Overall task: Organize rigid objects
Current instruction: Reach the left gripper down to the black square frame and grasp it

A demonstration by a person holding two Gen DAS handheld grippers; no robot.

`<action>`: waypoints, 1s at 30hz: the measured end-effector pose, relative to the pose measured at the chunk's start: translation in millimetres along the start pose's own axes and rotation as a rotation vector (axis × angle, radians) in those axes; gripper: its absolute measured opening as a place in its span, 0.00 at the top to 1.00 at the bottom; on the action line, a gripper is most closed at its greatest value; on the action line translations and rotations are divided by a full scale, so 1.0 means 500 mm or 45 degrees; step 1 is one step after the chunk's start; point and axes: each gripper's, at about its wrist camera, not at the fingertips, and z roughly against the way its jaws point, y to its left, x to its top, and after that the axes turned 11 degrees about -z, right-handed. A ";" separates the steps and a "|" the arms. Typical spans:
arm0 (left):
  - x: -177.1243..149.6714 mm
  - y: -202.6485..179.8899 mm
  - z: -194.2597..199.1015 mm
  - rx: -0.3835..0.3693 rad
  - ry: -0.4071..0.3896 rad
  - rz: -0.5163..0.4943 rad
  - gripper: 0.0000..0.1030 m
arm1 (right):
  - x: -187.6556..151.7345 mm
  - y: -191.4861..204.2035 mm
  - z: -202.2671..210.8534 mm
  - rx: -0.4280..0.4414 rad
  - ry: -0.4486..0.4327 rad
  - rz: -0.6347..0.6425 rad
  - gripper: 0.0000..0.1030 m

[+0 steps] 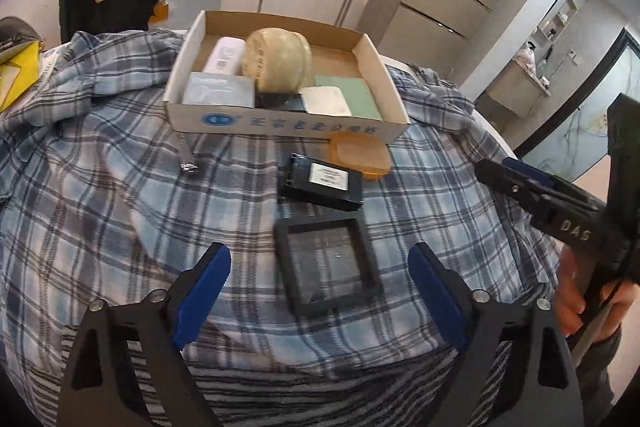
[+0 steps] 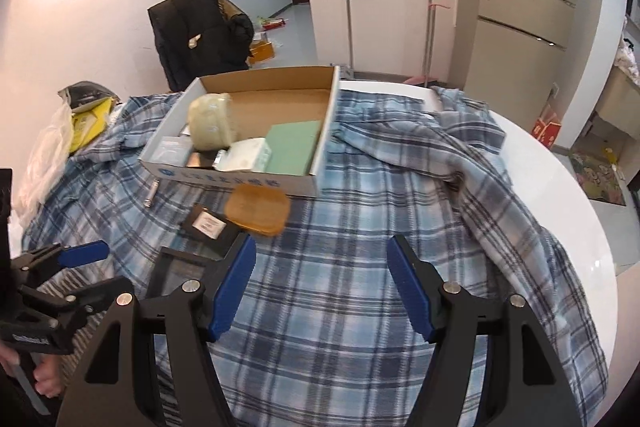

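Note:
A black square frame case lies on the plaid cloth straight ahead of my left gripper, whose jaws stand wide open above it with nothing pressed. Beyond it rest a black labelled box and an amber translucent lid. A small metal cylinder lies to the left. My right gripper hangs open over bare cloth, with the amber lid ahead and to its left. The cardboard box behind holds a round beige container and several flat packs.
The plaid shirt covers a white round table. A yellow bag sits at the far left. A chair with a dark jacket, mops and a fridge stand behind. A hand grips the right tool.

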 end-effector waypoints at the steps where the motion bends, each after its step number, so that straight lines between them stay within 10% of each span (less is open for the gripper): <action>1: 0.001 -0.002 -0.004 -0.010 0.001 0.008 0.11 | -0.002 -0.006 -0.002 -0.005 -0.001 -0.004 0.35; 20: -0.002 -0.007 -0.121 0.026 0.210 0.124 0.11 | -0.004 -0.071 -0.015 0.096 0.025 -0.172 0.35; 30: 0.016 -0.052 -0.155 0.168 0.247 -0.028 0.11 | -0.003 -0.091 -0.023 0.104 0.032 -0.207 0.35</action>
